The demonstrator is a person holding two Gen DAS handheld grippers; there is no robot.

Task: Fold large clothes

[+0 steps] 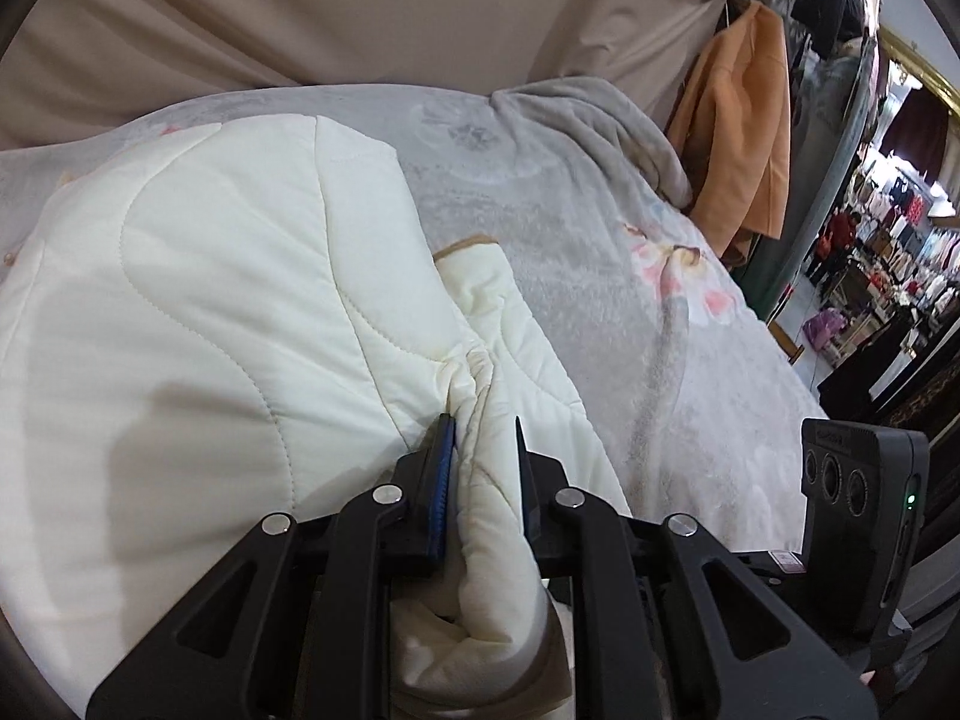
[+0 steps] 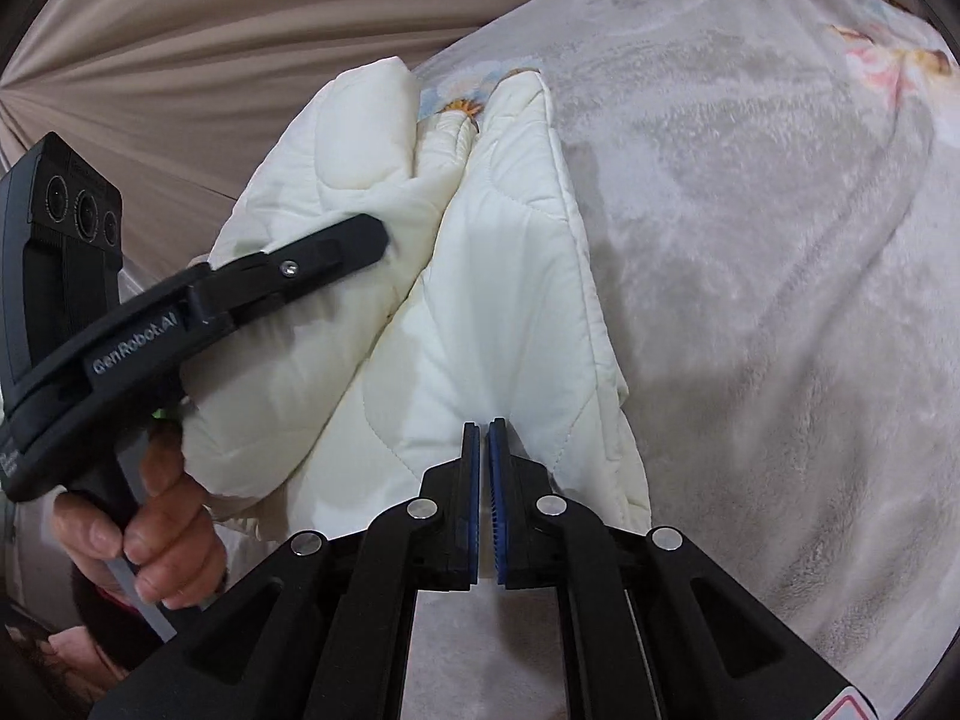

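Nearest to us in the left wrist view, our left tool [image 1: 483, 420] is clamped on a rolled, bunched edge of the cream quilted coat [image 1: 198, 300]; the fabric fills the gap between its blue-padded fingers [image 1: 443, 480] and spills back under the tool's body. From that pinch the coat spreads away to the left and far side across the bed [image 1: 600, 252], with a tan-trimmed piece [image 1: 474, 276], perhaps a cuff or collar, lying just beyond the tool.

In the right wrist view, our right tool [image 2: 483, 423] has its pads drawn almost together with only a thin slit between them. Its tips sit right at the near edge of the coat [image 2: 492, 300], and we cannot tell whether a thin layer of cloth is caught there. From the tips the garment runs as a long band away from us, its long axis pointing to the far side and leaning slightly left, ending in two padded lobes. Our left tool [image 2: 360, 240] reaches in from the left over the coat's left part, gripped by our left hand [image 2: 150, 516].

Farther off, a grey blanket [image 1: 600, 120] lies rumpled at the bed's far right, beside a hanging orange garment [image 1: 738, 126], with a beige curtain [image 1: 360, 12] behind.
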